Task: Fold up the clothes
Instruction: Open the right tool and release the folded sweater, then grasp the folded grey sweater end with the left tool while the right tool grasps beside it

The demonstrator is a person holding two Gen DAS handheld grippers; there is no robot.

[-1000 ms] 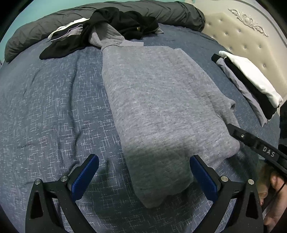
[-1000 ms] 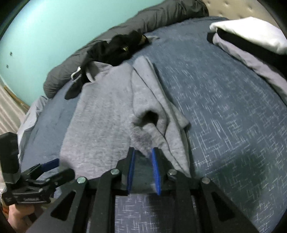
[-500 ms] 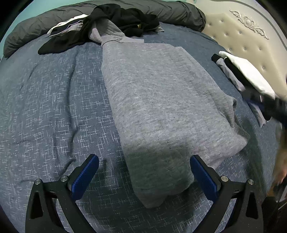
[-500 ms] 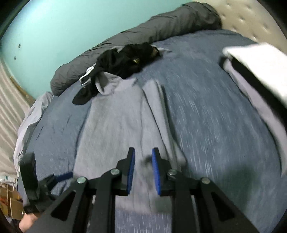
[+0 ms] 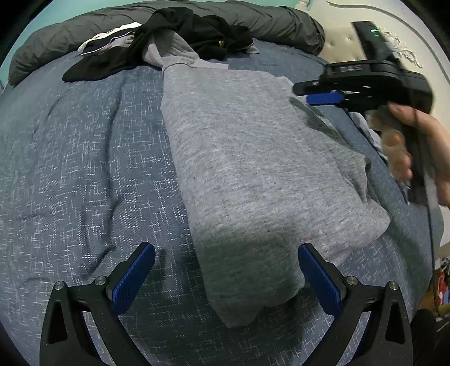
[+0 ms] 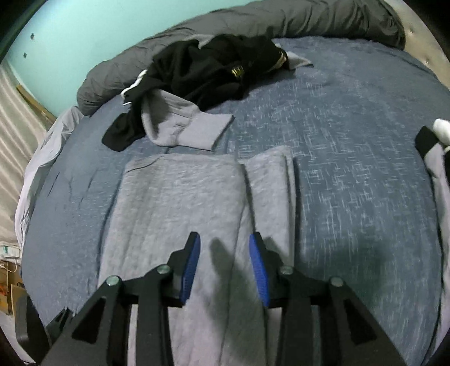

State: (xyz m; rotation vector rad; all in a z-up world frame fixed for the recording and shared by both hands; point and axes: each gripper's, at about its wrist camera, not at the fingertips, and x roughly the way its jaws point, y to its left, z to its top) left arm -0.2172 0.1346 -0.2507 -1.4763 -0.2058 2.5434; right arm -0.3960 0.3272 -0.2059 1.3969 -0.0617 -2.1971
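Note:
A grey sweatshirt (image 5: pixel 253 169) lies lengthwise on the blue bedspread (image 5: pixel 84 169), its right side folded over. My left gripper (image 5: pixel 226 277) stands wide open low over its near end, pads apart from the cloth. In the left wrist view my right gripper (image 5: pixel 315 93) hovers above the far right part of the sweatshirt, held by a hand (image 5: pixel 422 140). In the right wrist view my right gripper (image 6: pixel 225 267) hangs over the grey sweatshirt (image 6: pixel 182 211); its jaws are opening and nothing is between them.
A heap of black and grey clothes (image 5: pixel 180 36) lies at the far end, before a rolled dark grey duvet (image 5: pixel 253 17). Folded clothes (image 6: pixel 436 146) sit at the right edge. A padded cream headboard (image 5: pixel 337 42) stands at the back right.
My right gripper let go of the sweatshirt's near right edge, rose and swung toward the far end, its jaws spreading. The left gripper kept still.

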